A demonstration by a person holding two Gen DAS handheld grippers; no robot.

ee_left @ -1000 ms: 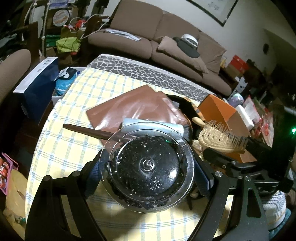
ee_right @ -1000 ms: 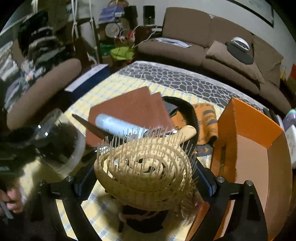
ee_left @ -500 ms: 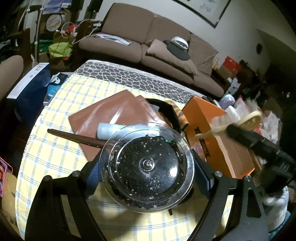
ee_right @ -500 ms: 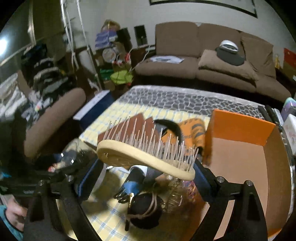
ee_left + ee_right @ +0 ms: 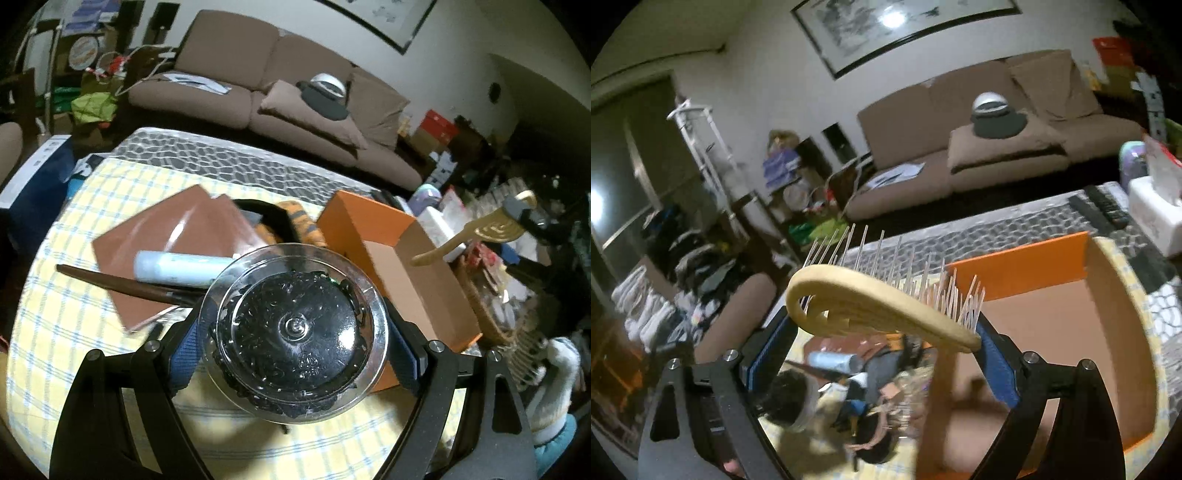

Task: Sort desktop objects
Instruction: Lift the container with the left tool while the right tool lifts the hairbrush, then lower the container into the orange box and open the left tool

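While both tongs are loaded, what matters is where the orange box (image 5: 413,266) sits vs each load. My right gripper (image 5: 886,354) is clenched across the wooden hairbrush (image 5: 879,314), pins pointing up, brush head lying crosswise between the blue pads. Box lies just ahead and to the right of it in the right wrist view, open top facing up, its cardboard floor bare as far as I can see. In the left wrist view the brush hangs beyond the box's far right edge, handle pointing back down toward the opening. So the right hand is nearer; I'd judge the drop needs the brush's long axis brought along the box's length, not across.

My left gripper (image 5: 295,339) is grasping the clear round container (image 5: 293,328) of dark bits, jaws wide on its sides, held above the checked tablecloth (image 5: 74,295) just left of the box. Brown folder (image 5: 173,236), pale tube (image 5: 181,266) and a dark stick (image 5: 110,282) remain on the table behind it.

Vs a sec ago: brush was low over the table clutter, pins toward the cam; now it's raised, rolled and over by the box. Container's grip unchanged, left hand has drifted a bit toward the box.
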